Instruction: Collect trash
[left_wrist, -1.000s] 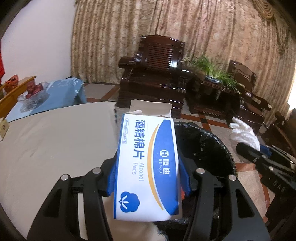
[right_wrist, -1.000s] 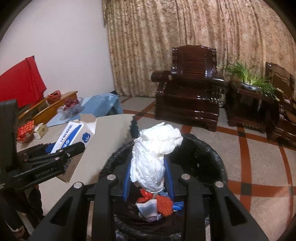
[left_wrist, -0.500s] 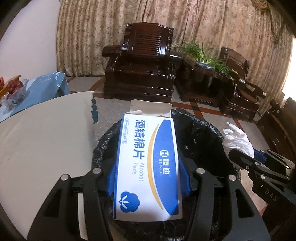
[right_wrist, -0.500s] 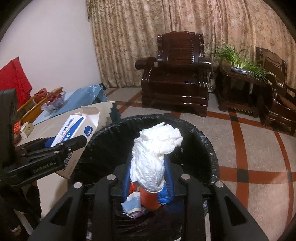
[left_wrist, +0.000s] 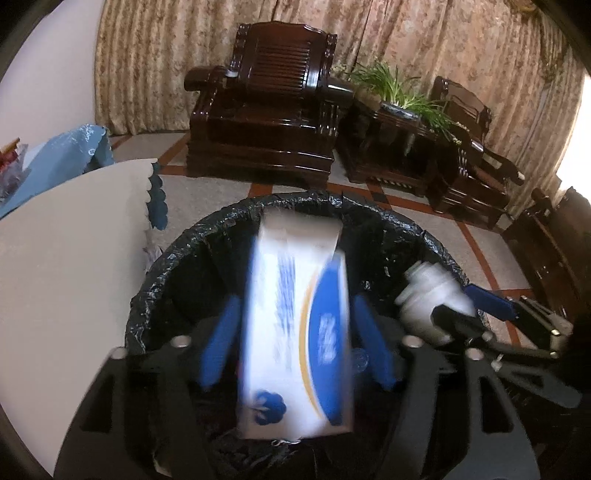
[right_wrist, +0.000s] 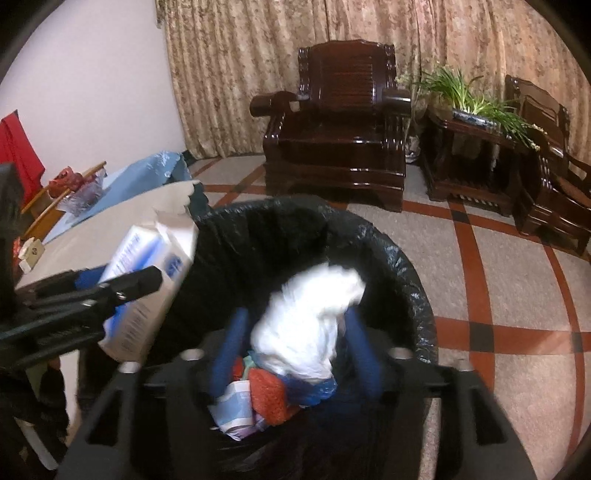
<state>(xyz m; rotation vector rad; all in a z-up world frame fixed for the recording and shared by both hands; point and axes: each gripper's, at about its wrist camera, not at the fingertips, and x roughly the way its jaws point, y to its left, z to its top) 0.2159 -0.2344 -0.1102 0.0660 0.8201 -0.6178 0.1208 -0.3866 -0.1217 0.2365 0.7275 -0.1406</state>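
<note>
A black-lined trash bin fills the lower half of both wrist views. My left gripper hangs over its mouth with jaws opening. The blue-and-white alcohol pads box sits blurred between the blue pads, with a gap on each side. My right gripper is also over the bin, its jaws opening around a blurred crumpled white tissue that looks loose. Beneath it lie a red scrap and a pale wrapper. The box shows at the bin's left rim.
A beige table borders the bin on the left, with a blue cloth behind it. A dark wooden armchair, a side table with a plant and tiled floor lie beyond.
Both grippers have sunk closer over the bin. Their jaws, shut on the box and the tissue before, have spread, and both items now blur as they come free.
</note>
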